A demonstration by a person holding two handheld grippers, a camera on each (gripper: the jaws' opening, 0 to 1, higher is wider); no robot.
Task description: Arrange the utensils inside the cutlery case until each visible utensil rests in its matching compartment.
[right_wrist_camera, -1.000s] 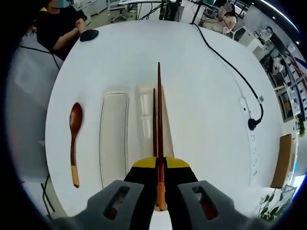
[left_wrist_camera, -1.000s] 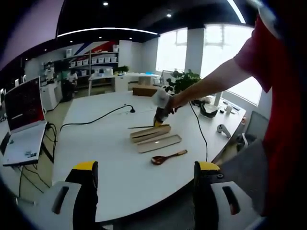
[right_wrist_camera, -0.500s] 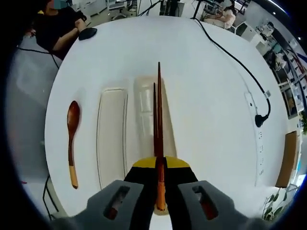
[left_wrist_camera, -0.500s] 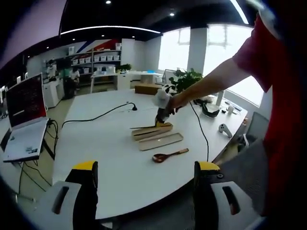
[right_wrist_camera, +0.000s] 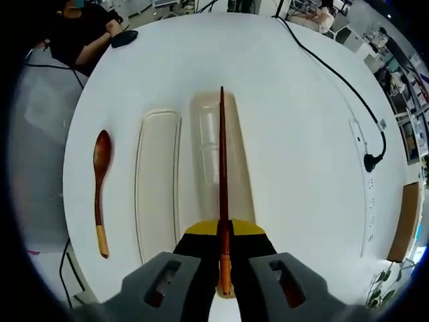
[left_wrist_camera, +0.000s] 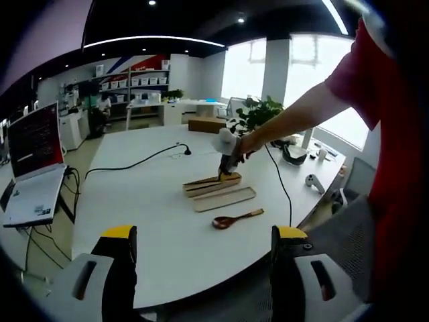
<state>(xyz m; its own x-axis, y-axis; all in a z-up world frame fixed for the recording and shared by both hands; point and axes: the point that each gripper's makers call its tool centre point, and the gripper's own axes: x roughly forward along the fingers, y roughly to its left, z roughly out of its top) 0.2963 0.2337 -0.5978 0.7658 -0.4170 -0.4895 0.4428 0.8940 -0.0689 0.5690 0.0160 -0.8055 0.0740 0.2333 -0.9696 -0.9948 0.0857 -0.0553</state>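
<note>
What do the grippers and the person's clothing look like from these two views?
Left gripper: two black jaws with yellow tips on grey moulded bases with dark slots. Right gripper: the same grey bases, black jaws, yellow tips. The person wears a red short sleeve and a white glove.

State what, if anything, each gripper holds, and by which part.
The right gripper grips the dark red-brown wooden chopsticks by their orange-tipped handle end. The left gripper is open and holds nothing.

You won't find any text, label, brand, number or sign that can be read in either view. The laptop (left_wrist_camera: 33,174) screen at the left of your left gripper view is too blurred to make out.
</note>
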